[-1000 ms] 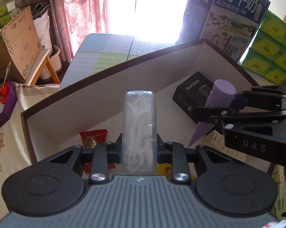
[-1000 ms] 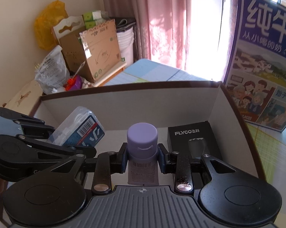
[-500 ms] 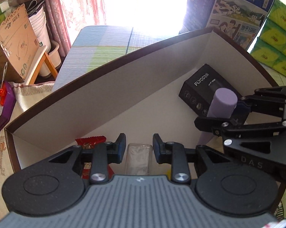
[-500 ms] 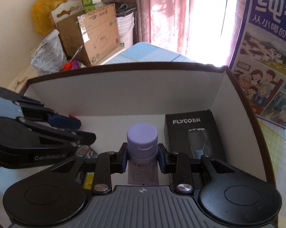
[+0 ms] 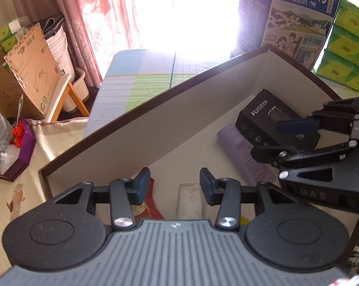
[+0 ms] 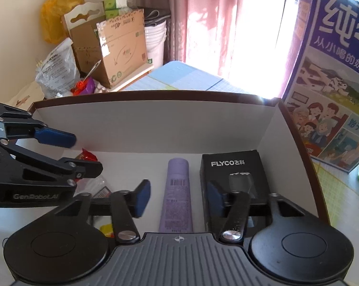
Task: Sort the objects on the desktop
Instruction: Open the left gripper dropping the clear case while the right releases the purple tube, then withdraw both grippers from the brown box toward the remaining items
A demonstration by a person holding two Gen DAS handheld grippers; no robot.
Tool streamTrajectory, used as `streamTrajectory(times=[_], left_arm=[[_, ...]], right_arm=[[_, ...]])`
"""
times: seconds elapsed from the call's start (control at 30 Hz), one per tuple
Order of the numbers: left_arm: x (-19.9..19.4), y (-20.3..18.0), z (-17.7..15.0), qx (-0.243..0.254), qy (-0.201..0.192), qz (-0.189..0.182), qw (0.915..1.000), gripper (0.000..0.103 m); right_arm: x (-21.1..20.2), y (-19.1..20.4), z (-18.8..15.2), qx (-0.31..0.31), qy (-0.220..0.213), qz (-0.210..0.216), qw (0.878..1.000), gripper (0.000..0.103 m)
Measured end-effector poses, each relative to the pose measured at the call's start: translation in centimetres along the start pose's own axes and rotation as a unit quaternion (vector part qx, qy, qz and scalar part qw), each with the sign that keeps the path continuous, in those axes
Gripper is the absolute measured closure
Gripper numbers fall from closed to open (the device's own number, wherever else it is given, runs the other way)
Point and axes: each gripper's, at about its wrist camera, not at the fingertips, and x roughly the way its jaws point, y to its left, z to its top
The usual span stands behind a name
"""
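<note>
Storage box: rectangular card, pale matte inside, dark brown rim
Left gripper: poised over the box's left part, jaws wide apart, holding nothing
Right gripper: above the box floor, jaws spread wide, empty
Black FLYCO carton: flat, against the right wall
Purple tube: smooth cylinder lying beside the carton
Clear plastic case: translucent, flat on the floor beneath the left gripper

Brown-rimmed box on checked tabletop
</note>
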Motion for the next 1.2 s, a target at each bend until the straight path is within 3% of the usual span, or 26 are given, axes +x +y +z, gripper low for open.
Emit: streamTrajectory(times=[0.13,0.3,0.47,0.77,1.2], left_arm=[[-0.8,-0.2,-0.3,0.007,-0.007,0.006,0.9999,0.049],[-1.9,-0.2,-1.0,0.006,-0.015,0.011,0.9998,0.032],[-3.7,0.0,-1.5,0.000,-0.029,0.011,0.9995,0.023],[-7.6,0.0,-3.1,-0.015,-0.058,0.030,0.9977,0.008],[-13.9,-1.8,-6.8,-0.038,-0.086,0.034,0.9950,0.006]], right_arm=[[-0.7,0.2,-0.4,-0.003,-0.002,-0.002,1.000,0.036],[-2.5,0.6,-0.8,-0.010,-0.027,-0.004,1.000,0.012],[-4.3,0.4,-1.3,-0.001,-0.046,-0.001,0.999,0.002],[-7.6,-0.1,-3.4,0.033,-0.060,-0.010,0.998,0.002],[-14.2,0.6,-6.0,0.069,-0.097,-0.008,0.993,0.002]])
